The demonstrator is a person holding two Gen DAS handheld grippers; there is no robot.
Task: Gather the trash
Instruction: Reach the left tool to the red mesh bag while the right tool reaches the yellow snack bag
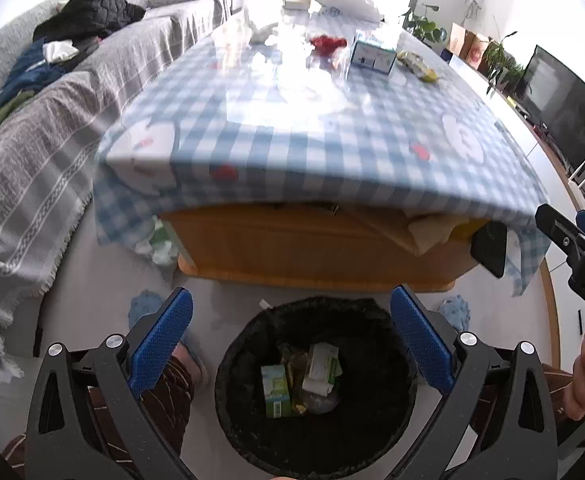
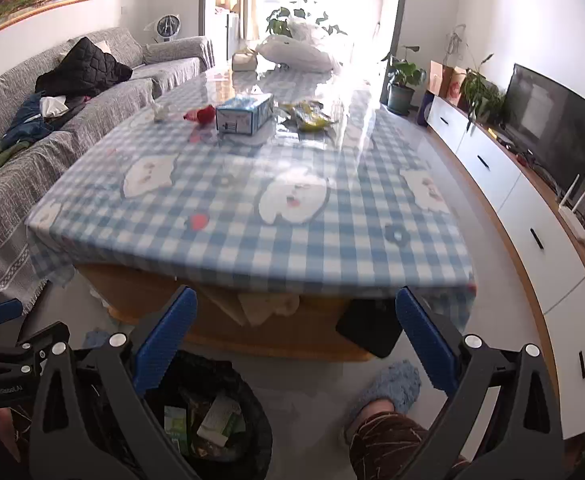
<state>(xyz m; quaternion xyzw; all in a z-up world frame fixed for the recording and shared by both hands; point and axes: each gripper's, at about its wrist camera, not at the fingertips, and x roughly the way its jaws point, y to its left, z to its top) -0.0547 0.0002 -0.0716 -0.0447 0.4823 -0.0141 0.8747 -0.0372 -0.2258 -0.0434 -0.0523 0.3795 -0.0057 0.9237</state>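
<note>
Left hand-held gripper point(image 1: 292, 336) wide above trash bin point(image 1: 316, 388).

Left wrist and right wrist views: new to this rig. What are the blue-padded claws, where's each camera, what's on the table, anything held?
There is no robot here. A person holds one hand-held gripper in each hand, and each carries a fisheye camera looking forward along its two fingers.

The left wrist view shows the left hand-held gripper, open and empty, above a black-lined trash bin on the floor. The bin already holds green-and-white cartons.

The right wrist view shows the right hand-held gripper, also open and empty, aimed at the table's near edge.

The table has a blue checked cloth. On its far half lie a blue-and-white box, a red item, a yellow wrapper and a small white crumpled piece.

Nothing is held right now.
</note>
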